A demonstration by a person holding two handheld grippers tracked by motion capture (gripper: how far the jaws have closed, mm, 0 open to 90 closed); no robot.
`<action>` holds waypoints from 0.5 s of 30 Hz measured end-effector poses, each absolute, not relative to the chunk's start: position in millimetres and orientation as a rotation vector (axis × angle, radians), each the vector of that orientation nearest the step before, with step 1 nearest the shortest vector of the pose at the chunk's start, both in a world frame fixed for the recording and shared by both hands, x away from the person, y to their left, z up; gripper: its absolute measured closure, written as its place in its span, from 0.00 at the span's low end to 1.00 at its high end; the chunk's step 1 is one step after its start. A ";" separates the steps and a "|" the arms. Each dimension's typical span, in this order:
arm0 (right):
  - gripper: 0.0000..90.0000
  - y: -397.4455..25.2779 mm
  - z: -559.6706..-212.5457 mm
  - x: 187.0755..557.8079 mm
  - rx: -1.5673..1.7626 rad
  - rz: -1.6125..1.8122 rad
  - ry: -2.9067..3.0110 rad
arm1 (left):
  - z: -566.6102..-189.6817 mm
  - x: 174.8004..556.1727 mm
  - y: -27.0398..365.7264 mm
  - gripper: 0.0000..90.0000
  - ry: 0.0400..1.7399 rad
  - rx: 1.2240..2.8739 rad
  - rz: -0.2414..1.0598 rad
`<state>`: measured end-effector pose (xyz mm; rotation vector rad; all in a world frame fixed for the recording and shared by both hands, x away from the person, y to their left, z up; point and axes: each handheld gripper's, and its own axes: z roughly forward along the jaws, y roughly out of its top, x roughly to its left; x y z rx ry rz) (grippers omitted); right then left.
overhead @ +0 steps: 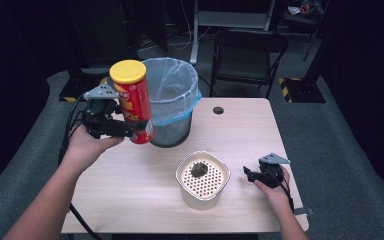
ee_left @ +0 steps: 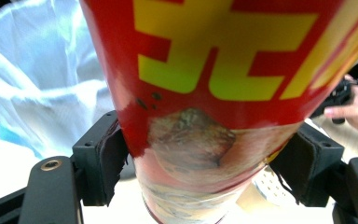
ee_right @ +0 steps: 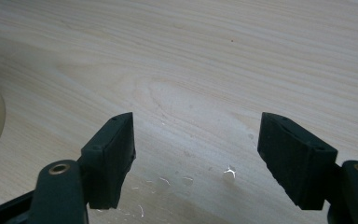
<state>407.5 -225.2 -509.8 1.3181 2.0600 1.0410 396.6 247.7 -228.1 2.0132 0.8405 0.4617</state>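
Already the left gripper pinches the tall red cardboard chip can low, beside the mesh bin; light, slick, crushable. Right gripper rests spread.

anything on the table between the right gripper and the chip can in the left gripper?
Yes. In the high view the white perforated container, with a dark lump on its insert, sits between the right gripper and the chip can held by the left gripper.

High view looks forward and down over the whole bench. Left gripper view sits tight against the red can, also upper left in the high view. Right gripper view skims close over bare bench.
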 end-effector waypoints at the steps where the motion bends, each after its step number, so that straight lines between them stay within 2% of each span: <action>1: 0.30 -225.5 -509.9 407.8 1.313 1.039 2.061 | -225.2 397.9 246.6 0.27 0.841 2.011 0.464; 15: 0.30 -229.2 -510.5 409.1 1.316 1.045 2.057 | -179.0 431.5 232.3 0.27 0.855 1.989 0.511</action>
